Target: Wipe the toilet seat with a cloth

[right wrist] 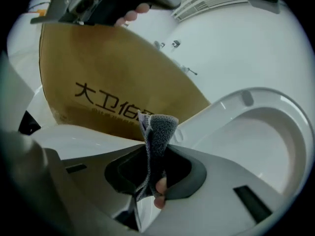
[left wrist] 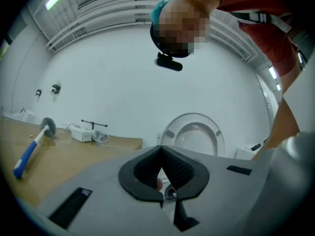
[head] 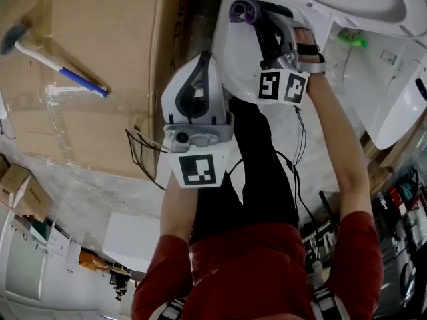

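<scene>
Right tool (right wrist: 151, 149) pinches the cloth (right wrist: 159, 128); left tool (left wrist: 161, 150) closed, empty.

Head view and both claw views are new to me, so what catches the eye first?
The grey cloth clamped in the right claw, poking up just before the white toilet seat. A big brown cardboard box fills the head view's left, a blue-handled hammer lying on it; the left claw is shut, empty.

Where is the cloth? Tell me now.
The cloth is pinched in the right tool, sticking up between its jaws, close before the toilet seat; the head view shows it top centre.
</scene>
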A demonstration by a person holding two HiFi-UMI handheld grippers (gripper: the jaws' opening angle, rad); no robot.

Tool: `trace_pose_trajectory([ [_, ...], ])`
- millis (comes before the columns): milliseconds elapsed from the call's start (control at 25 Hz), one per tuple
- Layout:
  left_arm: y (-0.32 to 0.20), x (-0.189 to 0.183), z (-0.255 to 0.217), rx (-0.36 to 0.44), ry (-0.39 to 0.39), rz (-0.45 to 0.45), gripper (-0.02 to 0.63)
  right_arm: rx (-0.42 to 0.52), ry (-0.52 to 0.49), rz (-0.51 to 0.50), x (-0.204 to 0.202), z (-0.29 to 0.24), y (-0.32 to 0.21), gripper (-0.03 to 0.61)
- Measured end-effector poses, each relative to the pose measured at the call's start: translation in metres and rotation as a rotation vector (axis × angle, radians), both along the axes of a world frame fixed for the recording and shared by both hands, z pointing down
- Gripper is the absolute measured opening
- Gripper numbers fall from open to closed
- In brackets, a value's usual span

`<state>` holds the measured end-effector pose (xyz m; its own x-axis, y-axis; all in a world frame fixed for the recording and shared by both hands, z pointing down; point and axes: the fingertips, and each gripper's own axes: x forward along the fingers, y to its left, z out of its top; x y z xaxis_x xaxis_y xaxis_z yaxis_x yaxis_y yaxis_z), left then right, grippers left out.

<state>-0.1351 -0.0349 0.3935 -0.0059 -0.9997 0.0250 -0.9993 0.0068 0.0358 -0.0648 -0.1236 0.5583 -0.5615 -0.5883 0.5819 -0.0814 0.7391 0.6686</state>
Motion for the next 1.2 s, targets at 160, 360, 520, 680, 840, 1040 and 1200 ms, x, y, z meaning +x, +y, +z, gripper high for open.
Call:
trace_pose_trajectory([
  [160, -0.006, 0.007, 0.033, -0.029, -0.004, 0.008, 0.012, 0.051, 0.073, -0.015, -0.012, 0.052, -0.026, 0.074],
  [360, -0.008, 0.013, 0.053, -0.051, 0.0, 0.034, 0.012, 0.137, 0.14, -0.008, -0.022, 0.081, -0.053, 0.074],
  [520, -0.008, 0.015, 0.059, -0.059, 0.005, 0.032, 0.012, 0.179, 0.175, 0.002, -0.027, 0.088, -0.071, 0.074],
  [680, -0.009, 0.014, 0.059, -0.058, 0.028, 0.028, 0.012, 0.193, 0.194, 0.002, -0.028, 0.088, -0.074, 0.074],
  [840, -0.009, 0.014, 0.054, -0.06, 0.02, 0.048, 0.012, 0.201, 0.19, 0.011, -0.028, 0.076, -0.073, 0.074],
  [1040, -0.011, 0.013, 0.036, -0.041, 0.017, 0.055, 0.012, 0.228, 0.168, 0.016, -0.035, 0.047, -0.076, 0.074],
  [1200, -0.011, 0.011, 0.014, -0.028, 0.025, 0.055, 0.012, 0.234, 0.175, 0.006, -0.04, 0.024, -0.072, 0.074],
])
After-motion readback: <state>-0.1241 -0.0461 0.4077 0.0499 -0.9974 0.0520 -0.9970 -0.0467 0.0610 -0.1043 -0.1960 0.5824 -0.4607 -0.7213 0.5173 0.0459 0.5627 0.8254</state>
